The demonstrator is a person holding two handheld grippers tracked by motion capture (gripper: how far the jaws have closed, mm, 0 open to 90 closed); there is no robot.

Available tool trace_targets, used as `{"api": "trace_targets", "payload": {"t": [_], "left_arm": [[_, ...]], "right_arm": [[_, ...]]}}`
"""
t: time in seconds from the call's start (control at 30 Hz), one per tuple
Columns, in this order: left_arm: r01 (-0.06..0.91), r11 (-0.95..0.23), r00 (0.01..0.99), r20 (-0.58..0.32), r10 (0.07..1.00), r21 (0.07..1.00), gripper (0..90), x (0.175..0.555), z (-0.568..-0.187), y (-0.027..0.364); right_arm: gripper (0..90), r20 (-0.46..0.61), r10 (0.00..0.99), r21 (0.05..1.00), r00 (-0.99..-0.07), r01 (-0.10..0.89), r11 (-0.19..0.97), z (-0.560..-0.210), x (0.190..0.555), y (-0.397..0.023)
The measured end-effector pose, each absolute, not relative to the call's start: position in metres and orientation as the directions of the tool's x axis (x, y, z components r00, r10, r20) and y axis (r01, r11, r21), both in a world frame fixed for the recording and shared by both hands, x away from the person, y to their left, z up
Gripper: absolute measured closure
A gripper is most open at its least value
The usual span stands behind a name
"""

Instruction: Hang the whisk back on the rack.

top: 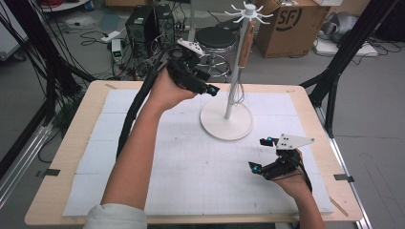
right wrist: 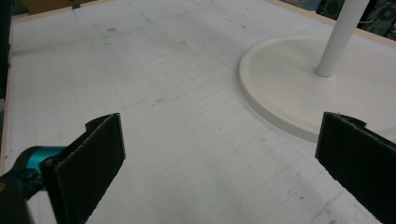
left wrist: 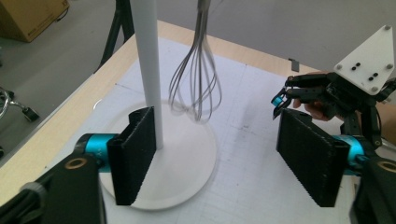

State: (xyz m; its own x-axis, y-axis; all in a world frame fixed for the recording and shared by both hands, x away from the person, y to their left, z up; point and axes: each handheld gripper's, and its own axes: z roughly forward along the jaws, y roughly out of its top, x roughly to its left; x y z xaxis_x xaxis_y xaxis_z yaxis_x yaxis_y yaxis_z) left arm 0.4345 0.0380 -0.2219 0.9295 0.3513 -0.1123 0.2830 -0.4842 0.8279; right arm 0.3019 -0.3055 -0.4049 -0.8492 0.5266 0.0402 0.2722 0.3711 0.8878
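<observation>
The whisk (top: 243,57) hangs from one of the hooks at the top of the white stand (top: 226,122), its wooden handle up beside the pole and its wire loops dangling just above the round base on the desk (top: 57,162). In the left gripper view the wires (left wrist: 198,88) hang free ahead of the jaws, touched by neither pad. The left hand-held gripper (top: 210,89) is released, its jaws apart with nothing between them, close to the pole. The right hand-held gripper (top: 262,153) is also released and empty, low over the white mat (top: 191,171), near the base. By my judgement the hanging is done: the whisk sits on its hook unsupported, and what is left is only for the left hand to draw clear of the stand.
</observation>
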Motion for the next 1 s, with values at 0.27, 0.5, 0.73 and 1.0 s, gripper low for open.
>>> {"api": "trace_targets", "payload": {"t": [0.27, 0.5, 0.73, 1.0], "left_arm": [[0.297, -0.510, 0.925, -0.111, 0.363, 0.807, 17.6, 0.425, -0.233, 0.050], [0.275, -0.501, 0.930, -0.095, 0.355, 0.821, 10.3, 0.413, -0.234, 0.058], [0.268, -0.473, 0.930, -0.097, 0.355, 0.839, 6.9, 0.398, -0.248, 0.069], [0.285, -0.449, 0.919, -0.107, 0.380, 0.847, 1.7, 0.381, -0.274, 0.090]], "right_arm": [[0.4, 0.048, 0.530, 0.886, -0.847, 0.280, 0.368, -0.405, 0.302, -0.305], [0.4, 0.044, 0.532, 0.887, -0.846, 0.279, 0.369, -0.405, 0.303, -0.306], [0.4, 0.048, 0.532, 0.887, -0.846, 0.282, 0.367, -0.406, 0.304, -0.307], [0.4, 0.044, 0.531, 0.880, -0.846, 0.284, 0.380, -0.407, 0.304, -0.305]]}}
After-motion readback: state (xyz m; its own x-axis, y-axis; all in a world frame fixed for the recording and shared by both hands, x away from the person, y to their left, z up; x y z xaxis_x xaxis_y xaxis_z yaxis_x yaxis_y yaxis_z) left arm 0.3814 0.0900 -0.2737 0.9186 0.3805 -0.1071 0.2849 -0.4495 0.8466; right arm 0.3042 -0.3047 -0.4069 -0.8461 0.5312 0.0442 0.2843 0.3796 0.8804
